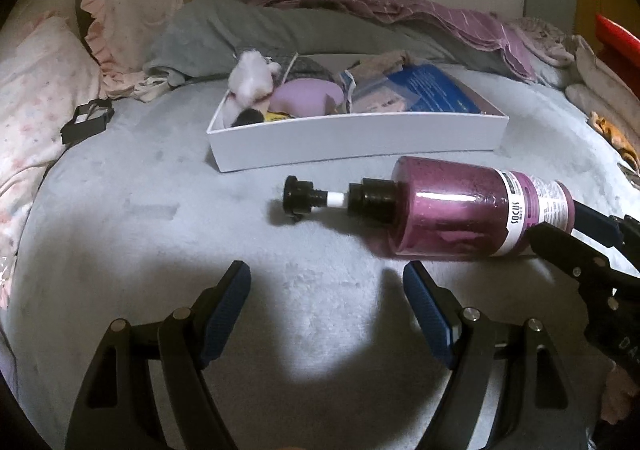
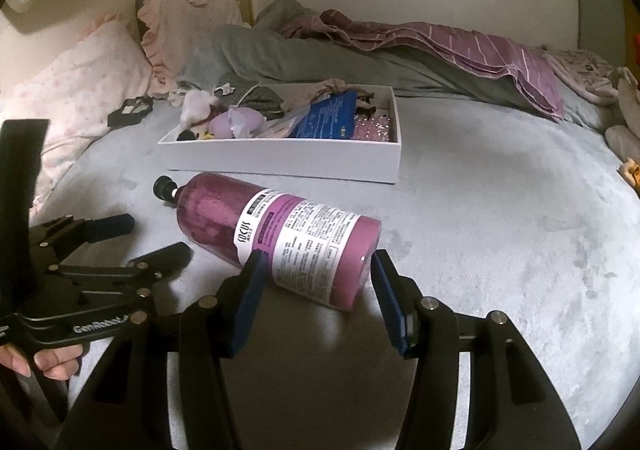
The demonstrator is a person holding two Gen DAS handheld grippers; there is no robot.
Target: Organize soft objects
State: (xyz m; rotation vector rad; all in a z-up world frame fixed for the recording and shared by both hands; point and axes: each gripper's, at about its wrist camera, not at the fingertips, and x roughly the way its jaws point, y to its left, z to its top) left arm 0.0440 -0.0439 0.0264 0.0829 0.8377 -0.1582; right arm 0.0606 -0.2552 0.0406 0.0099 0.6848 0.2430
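Right claw (image 2: 316, 282) sits astride the base of the purple translucent plastic pump bottle with the white printed label (image 2: 280, 238), its blue pads on either side of the bottle's bottom end; the left pad seems to touch the label, while the right pad shows a thin gap at the rim, so I cannot tell whether the grip is closed on it. That bottle lies on its side on the pale grey plush bed cover (image 2: 500, 230), black pump head (image 1: 298, 200) pointing away from the claw, just in front of the shallow white rectangular cardboard box (image 2: 280, 160). Left claw (image 1: 326, 302) hangs spread wide over bare cover with nothing between its pads, near the bottle's pump end. Inside the box already lie a white fluffy plush toy (image 1: 252, 78), a lilac rounded soft cushion-like piece (image 1: 306, 96), a blue flat packet with print (image 1: 436, 92) and a pink beaded item (image 2: 372, 126) in the far corner, so much of the sorting looks done. The bottle is still outside the box and, by my judgement, is the piece in hand. Along the wall a grey blanket (image 1: 224, 34) and a purple striped cloth (image 1: 440, 22) lie rumpled, and pink frilled pillows (image 1: 128, 10) sit at the head; whether these belong to the job I cannot say.
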